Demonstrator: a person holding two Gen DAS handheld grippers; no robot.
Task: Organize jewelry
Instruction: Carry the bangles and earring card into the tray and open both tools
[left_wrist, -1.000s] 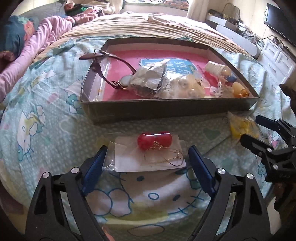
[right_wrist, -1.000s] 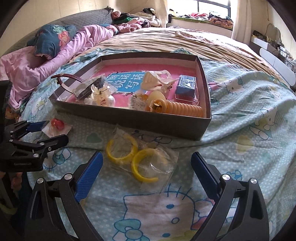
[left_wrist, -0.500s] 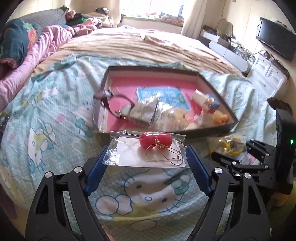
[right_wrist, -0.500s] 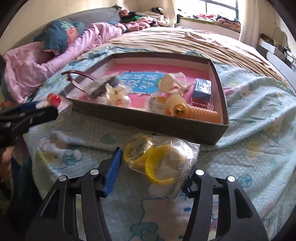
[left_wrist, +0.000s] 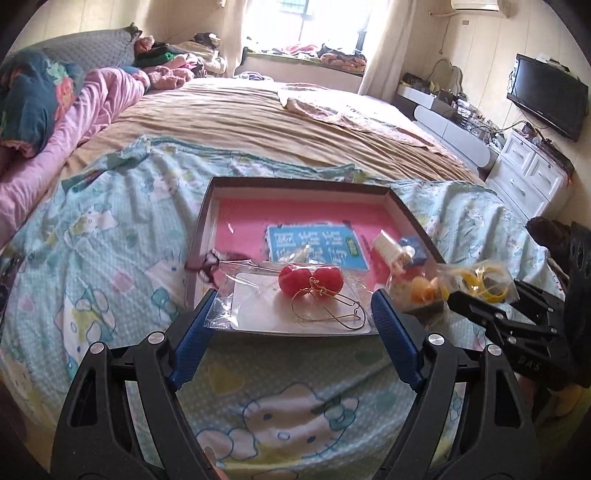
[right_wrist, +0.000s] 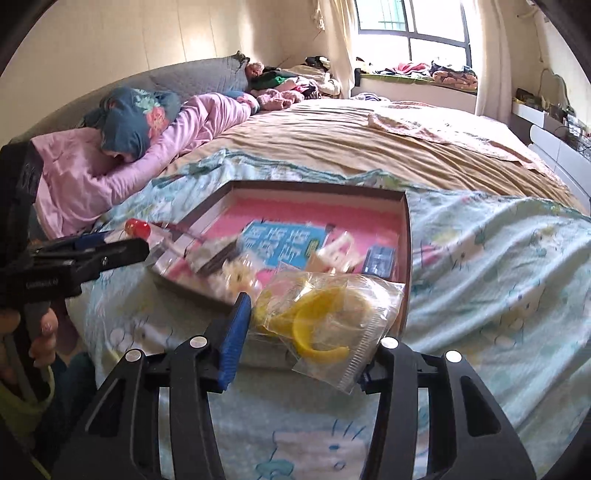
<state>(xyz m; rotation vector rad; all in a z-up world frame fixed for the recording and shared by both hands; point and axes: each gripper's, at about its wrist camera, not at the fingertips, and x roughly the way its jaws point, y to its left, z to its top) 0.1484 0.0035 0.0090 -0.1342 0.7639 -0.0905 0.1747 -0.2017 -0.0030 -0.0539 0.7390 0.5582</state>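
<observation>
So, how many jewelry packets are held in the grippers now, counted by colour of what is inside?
Red: 1, the earring packet with two red balls and gold hoops, held in the left gripper.
Yellow: 1, the bangle packet with yellow rings, held in the right gripper.
Total: 2 packets, both lifted near the front of the box.

My left gripper is matt black plastic with blue ribbed pads and shiny metal screws. It pinches a clear, glossy plastic bag with a matt white card, two glossy red beads and thin gold wire hoops inside. My right gripper clamps a crinkled clear bag of smooth yellow plastic bangles. Behind both bags, the cardboard box has a matt pink lining. It rests on soft printed cotton bedding.
</observation>
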